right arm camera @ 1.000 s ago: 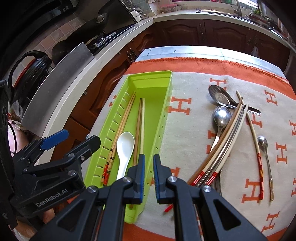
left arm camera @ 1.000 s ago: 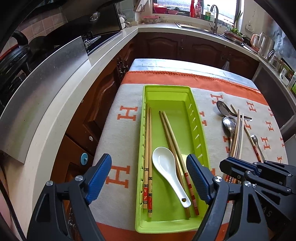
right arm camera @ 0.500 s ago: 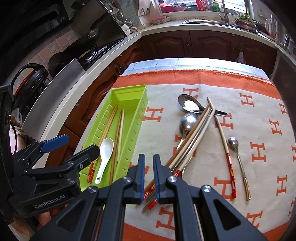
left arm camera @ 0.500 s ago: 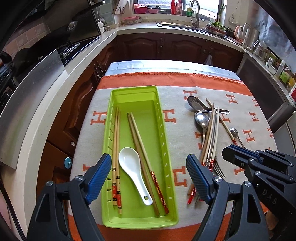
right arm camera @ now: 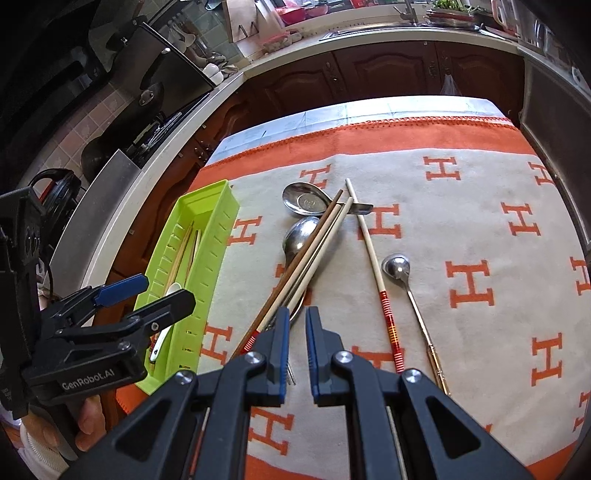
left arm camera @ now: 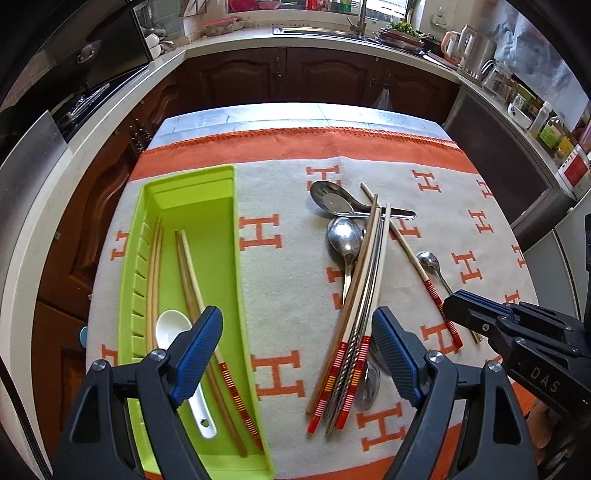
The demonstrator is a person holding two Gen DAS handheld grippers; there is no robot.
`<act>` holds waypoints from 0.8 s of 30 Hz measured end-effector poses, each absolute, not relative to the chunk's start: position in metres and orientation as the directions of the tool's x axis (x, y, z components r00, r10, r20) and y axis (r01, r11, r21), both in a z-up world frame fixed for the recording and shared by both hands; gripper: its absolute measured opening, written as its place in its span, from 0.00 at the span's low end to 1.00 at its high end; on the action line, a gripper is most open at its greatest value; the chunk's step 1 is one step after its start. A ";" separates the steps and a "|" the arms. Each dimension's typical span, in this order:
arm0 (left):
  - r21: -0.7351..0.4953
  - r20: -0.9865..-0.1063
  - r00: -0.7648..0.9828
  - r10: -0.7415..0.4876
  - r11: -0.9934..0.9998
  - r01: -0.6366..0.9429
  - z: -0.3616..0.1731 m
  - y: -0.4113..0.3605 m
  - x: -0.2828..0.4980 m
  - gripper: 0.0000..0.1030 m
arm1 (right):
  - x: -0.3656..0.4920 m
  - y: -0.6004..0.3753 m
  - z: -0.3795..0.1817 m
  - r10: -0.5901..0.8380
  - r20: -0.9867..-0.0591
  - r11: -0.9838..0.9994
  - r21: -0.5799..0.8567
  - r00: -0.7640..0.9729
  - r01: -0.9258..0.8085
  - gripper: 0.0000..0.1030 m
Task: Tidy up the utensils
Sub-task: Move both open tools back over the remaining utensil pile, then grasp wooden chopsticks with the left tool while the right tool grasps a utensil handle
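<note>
A lime-green tray (left arm camera: 229, 280) (right arm camera: 218, 221) lies at the table's left and holds several chopsticks (left arm camera: 192, 273) and a white ceramic spoon (left arm camera: 171, 330). A bundle of chopsticks (left arm camera: 364, 291) (right arm camera: 314, 243) lies over two metal spoons (left arm camera: 345, 236) (right arm camera: 301, 230) on the cloth. A single red-banded chopstick (left arm camera: 413, 258) (right arm camera: 373, 254) and a small metal spoon (left arm camera: 430, 262) (right arm camera: 397, 267) lie to the right. My left gripper (left arm camera: 295, 347) is open and empty, above the cloth between tray and bundle. My right gripper (right arm camera: 295, 347) is nearly shut and empty, above the bundle's handle ends.
An orange and beige H-patterned cloth (left arm camera: 288, 258) (right arm camera: 461, 229) covers the table. A white kitchen counter (left arm camera: 92, 122) with dark wooden cabinets runs along the left and back. The sink (left arm camera: 332, 29) is at the back. Jars and kettles (left arm camera: 476, 48) stand at the right.
Both grippers have moved right, from over the green tray toward the loose utensils. The left stays open and the right stays nearly shut. The utensils have not moved.
</note>
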State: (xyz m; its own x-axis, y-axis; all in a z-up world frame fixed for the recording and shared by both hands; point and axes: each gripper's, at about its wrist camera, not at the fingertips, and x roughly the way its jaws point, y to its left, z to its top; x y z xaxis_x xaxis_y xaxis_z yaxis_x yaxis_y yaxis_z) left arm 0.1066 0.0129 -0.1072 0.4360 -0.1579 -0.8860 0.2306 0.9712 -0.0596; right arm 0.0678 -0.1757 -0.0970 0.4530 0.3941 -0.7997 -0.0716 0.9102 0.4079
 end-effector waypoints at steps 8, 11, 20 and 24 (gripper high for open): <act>-0.060 -0.915 0.363 -0.178 0.948 0.313 -0.135 -0.014 0.128 0.78 | 0.094 -0.193 -0.120 0.481 -0.771 0.857 0.514 0.418 -0.038 0.09; -0.048 -0.927 0.337 -0.167 0.941 0.334 -0.147 -0.022 0.135 0.64 | 0.104 -0.195 -0.130 0.515 -0.758 0.834 0.551 0.402 -0.028 0.09; -0.072 -0.945 0.276 -0.176 0.935 0.347 -0.169 -0.028 0.148 0.50 | 0.136 -0.181 -0.158 0.540 -0.765 0.820 0.573 0.351 -0.015 0.09; -0.084 -0.947 0.265 -0.183 0.935 0.344 -0.172 -0.026 0.152 0.50 | 0.143 -0.176 -0.167 0.551 -0.765 0.814 0.581 0.334 -0.012 0.09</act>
State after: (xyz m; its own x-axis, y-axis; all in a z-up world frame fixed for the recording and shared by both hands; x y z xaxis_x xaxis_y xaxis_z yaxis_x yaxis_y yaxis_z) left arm 0.1519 -0.0261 -0.1724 0.2647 -0.1827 -0.9469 0.3441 0.9351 -0.0842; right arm 0.1429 -0.1762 -0.1667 0.3338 0.5510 -0.7649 -0.0124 0.8139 0.5809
